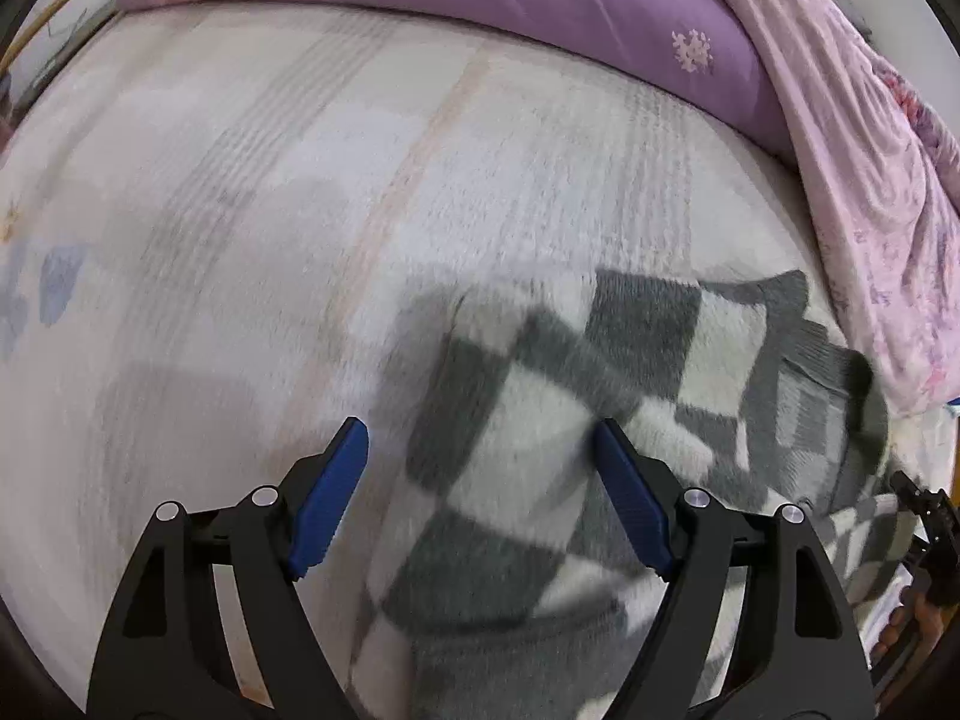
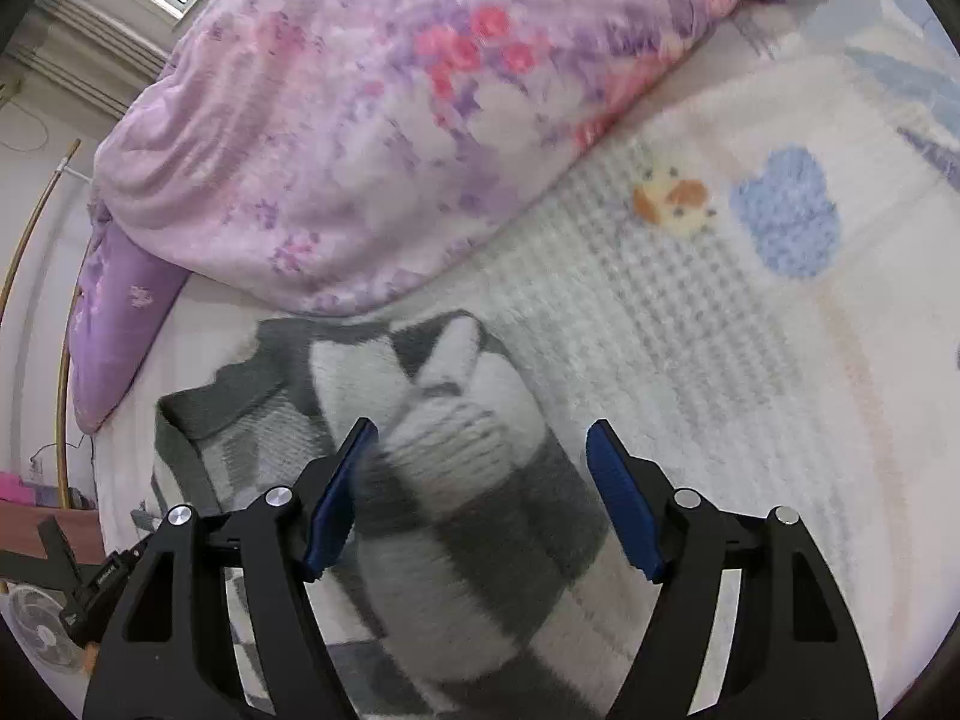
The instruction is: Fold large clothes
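Fingers (image 1: 630, 498) of two spread grippers flank one checkered sweater (image 1: 540, 420).

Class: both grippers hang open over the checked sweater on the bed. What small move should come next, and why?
Probably lower the right gripper and close on the sweater sleeve between its fingers. Both it and the left gripper are open and hold nothing, and the sweater lies rumpled on the bed, not yet folded.

Soft cloth surfaces on a bed

A fuzzy knitted checkered sweater (image 2: 456, 480) is laid on a nubbly fleece blanket (image 2: 690, 324); matt black plastic gripper arms are seen.
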Motion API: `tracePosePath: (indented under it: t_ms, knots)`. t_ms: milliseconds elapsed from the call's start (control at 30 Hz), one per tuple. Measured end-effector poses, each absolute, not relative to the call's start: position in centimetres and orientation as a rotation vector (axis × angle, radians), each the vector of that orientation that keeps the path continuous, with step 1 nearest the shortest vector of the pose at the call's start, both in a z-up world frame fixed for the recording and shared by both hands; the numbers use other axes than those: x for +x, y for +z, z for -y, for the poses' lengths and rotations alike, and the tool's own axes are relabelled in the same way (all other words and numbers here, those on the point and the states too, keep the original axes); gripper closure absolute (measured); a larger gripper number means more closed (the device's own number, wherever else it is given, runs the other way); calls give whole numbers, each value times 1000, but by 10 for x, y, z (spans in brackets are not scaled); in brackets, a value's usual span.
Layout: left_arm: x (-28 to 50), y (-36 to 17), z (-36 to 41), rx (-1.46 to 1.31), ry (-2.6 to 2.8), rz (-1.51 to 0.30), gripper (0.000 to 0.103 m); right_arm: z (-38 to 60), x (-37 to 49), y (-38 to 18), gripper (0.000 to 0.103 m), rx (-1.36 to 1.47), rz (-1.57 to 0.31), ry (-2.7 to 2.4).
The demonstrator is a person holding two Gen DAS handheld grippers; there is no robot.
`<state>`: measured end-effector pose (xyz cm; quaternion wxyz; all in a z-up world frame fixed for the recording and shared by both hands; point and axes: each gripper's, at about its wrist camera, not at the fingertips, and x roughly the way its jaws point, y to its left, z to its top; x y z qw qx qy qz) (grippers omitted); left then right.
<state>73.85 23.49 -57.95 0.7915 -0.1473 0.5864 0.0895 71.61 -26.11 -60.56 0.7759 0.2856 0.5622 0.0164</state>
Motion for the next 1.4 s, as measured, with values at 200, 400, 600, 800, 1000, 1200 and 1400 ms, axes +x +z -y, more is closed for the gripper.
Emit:
tracePosePath:
  t_ms: [200,400,600,800,1000,1200,1400]
  knots:
    - [742,-571,-213,-224,127,-1234,76,264,706,-591,83,609,-1154,81]
    - [702,-513,-214,-288,63,-1088,78,269,660,-531,86,604,-998,161]
    - [638,-451,-211,-279,13,-995,79,284,588,-482,86,630,-910,227]
    - [540,-409,-202,-265,9,-957,79,293,508,-452,86,613,-928,272]
    - [447,-418,-202,-337,69,-1033,78,296,424,-462,84,632,-1032,319]
    - [367,-477,-225,-515,211,-1232,79,289,366,-497,72,608,-1182,238]
    - [331,-516,-239,-670,266,-1322,73,283,314,-522,56,582,-1294,85]
